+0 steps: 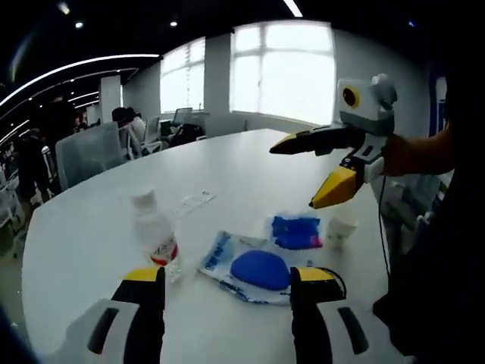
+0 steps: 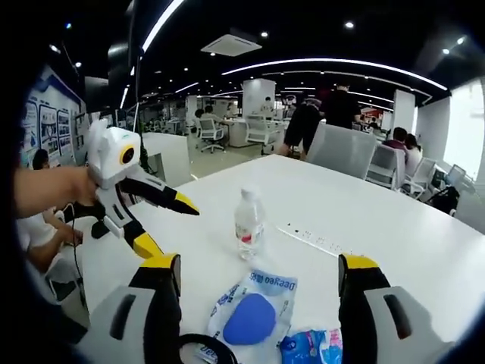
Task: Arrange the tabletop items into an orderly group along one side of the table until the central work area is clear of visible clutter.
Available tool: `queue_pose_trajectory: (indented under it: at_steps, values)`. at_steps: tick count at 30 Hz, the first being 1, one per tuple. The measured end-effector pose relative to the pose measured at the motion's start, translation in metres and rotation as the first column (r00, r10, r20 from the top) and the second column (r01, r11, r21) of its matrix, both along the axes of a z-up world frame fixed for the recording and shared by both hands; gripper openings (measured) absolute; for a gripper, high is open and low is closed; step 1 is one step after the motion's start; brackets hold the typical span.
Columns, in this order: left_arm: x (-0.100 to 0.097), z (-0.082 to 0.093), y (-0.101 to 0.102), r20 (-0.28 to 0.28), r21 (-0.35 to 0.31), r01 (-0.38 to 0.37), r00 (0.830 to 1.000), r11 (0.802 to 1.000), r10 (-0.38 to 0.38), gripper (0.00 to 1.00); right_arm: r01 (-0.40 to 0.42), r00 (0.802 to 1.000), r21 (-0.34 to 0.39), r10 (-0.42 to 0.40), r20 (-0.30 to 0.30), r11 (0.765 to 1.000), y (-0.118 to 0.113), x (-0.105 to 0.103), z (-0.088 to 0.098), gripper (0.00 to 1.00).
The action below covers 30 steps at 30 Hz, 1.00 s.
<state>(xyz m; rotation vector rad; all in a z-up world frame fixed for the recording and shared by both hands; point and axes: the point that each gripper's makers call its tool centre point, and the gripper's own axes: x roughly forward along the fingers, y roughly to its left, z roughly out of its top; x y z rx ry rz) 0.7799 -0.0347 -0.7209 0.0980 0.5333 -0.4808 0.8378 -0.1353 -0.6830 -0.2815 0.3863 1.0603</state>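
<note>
A small clear water bottle [image 1: 155,235] [image 2: 248,220] with a red label stands on the white table [image 1: 250,167] [image 2: 394,227]. Beside it lies a clear packet holding a blue round pad [image 1: 254,269] [image 2: 254,315]. A crumpled blue packet [image 1: 295,231] [image 2: 314,345] and a small white cup [image 1: 341,227] lie close by. My left gripper [image 1: 227,284] [image 2: 173,227] hovers open just short of the bottle and the clear packet. My right gripper [image 2: 258,277] [image 1: 295,177] is open in the air over the table, and nothing sits between its jaws.
A flat white strip [image 1: 193,201] [image 2: 318,239] lies farther out on the table. A black cable loop [image 2: 201,345] lies at the near edge. Office chairs [image 1: 87,152] [image 2: 345,152] and people stand beyond the far rim.
</note>
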Motion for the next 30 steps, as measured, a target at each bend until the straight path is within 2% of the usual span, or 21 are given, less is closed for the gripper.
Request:
queue_pose_trajectory:
  at_steps: [7,9,15,18,22,26,30]
  values:
    - [-0.024,0.007,-0.030,0.015,-0.022,-0.031,0.999,0.999,0.031,0.71,0.006,1.000,-0.031,-0.006,0.015,0.999,-0.049,-0.008,-0.005,0.91]
    - [-0.031,0.011,-0.039,0.018,-0.056,-0.046,0.999,0.997,0.047,0.73,0.011,1.000,-0.022,-0.011,0.000,1.000,-0.063,-0.011,-0.007,0.92]
    - [-0.050,0.015,-0.060,0.025,-0.068,-0.070,0.997,0.995,0.072,0.78,0.033,0.999,0.001,-0.033,-0.028,0.999,-0.101,-0.019,-0.015,0.99]
    - [-0.057,0.016,-0.067,0.028,-0.069,-0.078,0.996,0.995,0.081,0.80,0.049,0.998,0.006,-0.049,-0.042,0.999,-0.120,-0.021,-0.019,1.00]
    - [-0.064,0.017,-0.073,0.045,-0.035,-0.083,0.995,0.996,0.084,0.85,0.079,0.995,0.006,-0.079,-0.057,0.997,-0.148,-0.025,-0.023,1.00]
    - [-0.067,0.021,-0.081,0.059,-0.046,-0.081,0.995,0.996,0.084,0.89,0.094,0.995,-0.004,-0.094,-0.045,0.996,-0.169,-0.030,-0.025,1.00]
    - [-0.070,0.014,-0.079,0.043,-0.033,-0.079,0.996,0.996,0.080,0.92,0.100,0.994,-0.014,-0.101,-0.044,0.995,-0.184,-0.036,-0.029,1.00]
